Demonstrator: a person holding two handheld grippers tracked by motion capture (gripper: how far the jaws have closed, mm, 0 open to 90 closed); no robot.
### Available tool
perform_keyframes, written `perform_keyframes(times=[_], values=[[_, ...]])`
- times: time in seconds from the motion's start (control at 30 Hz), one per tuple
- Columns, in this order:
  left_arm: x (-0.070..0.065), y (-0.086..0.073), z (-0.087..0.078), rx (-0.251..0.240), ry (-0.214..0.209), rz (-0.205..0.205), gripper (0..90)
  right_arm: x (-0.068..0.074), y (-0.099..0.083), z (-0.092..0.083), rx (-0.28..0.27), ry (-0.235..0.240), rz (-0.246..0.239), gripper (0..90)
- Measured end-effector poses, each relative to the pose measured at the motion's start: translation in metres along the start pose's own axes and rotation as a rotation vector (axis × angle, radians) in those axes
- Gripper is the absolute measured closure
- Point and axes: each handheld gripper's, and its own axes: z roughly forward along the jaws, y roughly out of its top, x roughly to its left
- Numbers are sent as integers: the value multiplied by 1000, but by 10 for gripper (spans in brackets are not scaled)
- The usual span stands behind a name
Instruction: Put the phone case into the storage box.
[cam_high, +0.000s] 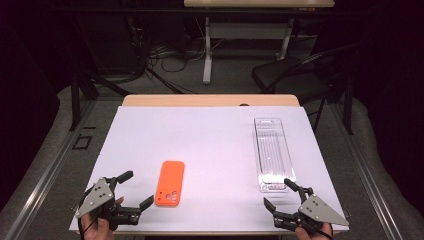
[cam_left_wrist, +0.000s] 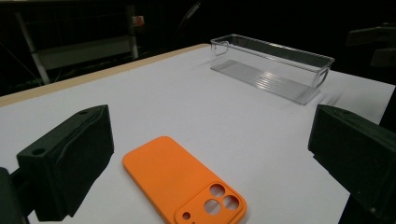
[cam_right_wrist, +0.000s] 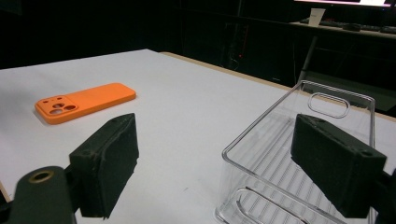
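Observation:
An orange phone case (cam_high: 170, 183) lies flat on the white table, camera cut-outs toward the near edge; it also lies ahead in the left gripper view (cam_left_wrist: 184, 184) and at far left in the right gripper view (cam_right_wrist: 84, 102). A clear plastic bin (cam_high: 272, 154) stands empty on the right side, long axis running away from me. My left gripper (cam_high: 138, 189) rests at the near left corner, open, just left of the case with nothing between its jaws. My right gripper (cam_high: 281, 192) stands open at the near right, right by the bin's near end (cam_right_wrist: 261, 154), holding nothing.
The white sheet (cam_high: 200, 135) covers the table, with a wooden strip (cam_high: 210, 100) along the far edge. A black chair (cam_high: 295, 72) and another table's legs (cam_high: 207, 50) stand beyond on the dark floor.

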Motion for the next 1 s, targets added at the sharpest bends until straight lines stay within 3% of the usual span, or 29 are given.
perform_keyframes(times=[0.33,0.47,0.63,0.7,0.77,0.8,0.83,0.93,1.0], values=[[1,4,-2,34,29,-10,3,1,2,2,-8,19,-3,145],[3,8,-3,59,38,-49,3,0,2,8,-2,19,7,145],[6,17,1,133,65,-103,3,2,2,11,2,20,5,145],[7,18,3,148,62,-112,3,3,1,10,6,23,1,145],[8,24,9,210,62,-118,3,4,1,10,9,24,-9,145],[8,24,9,210,62,-118,3,4,1,10,9,24,-9,145],[9,28,12,248,51,-130,3,4,1,10,10,23,-11,145],[9,33,16,272,34,-144,3,4,0,9,13,18,-7,145],[9,38,22,301,-1,-170,3,2,-1,9,13,19,3,145]])
